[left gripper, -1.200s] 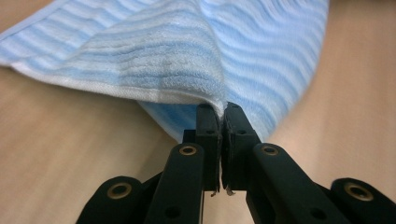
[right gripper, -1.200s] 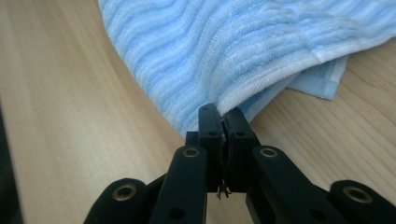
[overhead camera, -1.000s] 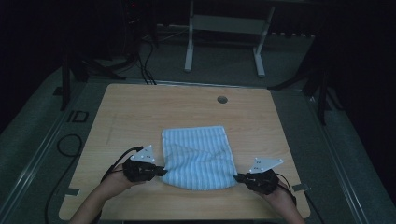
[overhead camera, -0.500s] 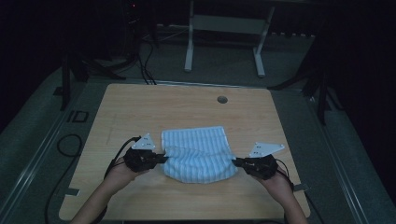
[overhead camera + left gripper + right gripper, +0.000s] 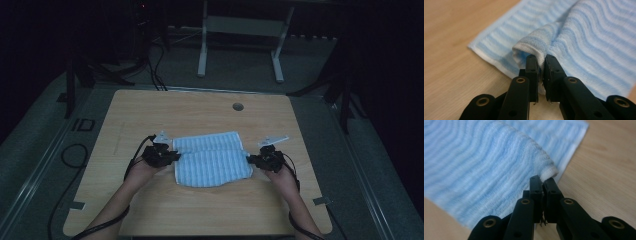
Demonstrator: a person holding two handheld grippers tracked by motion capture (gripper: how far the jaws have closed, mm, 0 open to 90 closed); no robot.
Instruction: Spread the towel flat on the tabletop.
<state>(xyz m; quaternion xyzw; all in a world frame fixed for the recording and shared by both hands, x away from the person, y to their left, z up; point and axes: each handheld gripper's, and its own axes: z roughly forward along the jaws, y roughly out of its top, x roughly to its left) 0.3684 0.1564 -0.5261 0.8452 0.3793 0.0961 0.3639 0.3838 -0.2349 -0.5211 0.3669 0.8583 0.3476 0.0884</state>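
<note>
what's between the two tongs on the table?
The towel, in the high view. It spans the whole gap: the left tongs pinch one corner, the right tongs the other, folding the near edge over the far half.

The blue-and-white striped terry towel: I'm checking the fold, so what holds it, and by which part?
Both grippers hold the blue-and-white striped terry towel: the left gripper pinches one lifted corner, the right gripper the other.

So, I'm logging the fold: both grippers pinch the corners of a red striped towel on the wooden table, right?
Not red. The towel is blue-and-white striped, as both gripper views show; the left gripper and right gripper do pinch its corners on the table.
</note>
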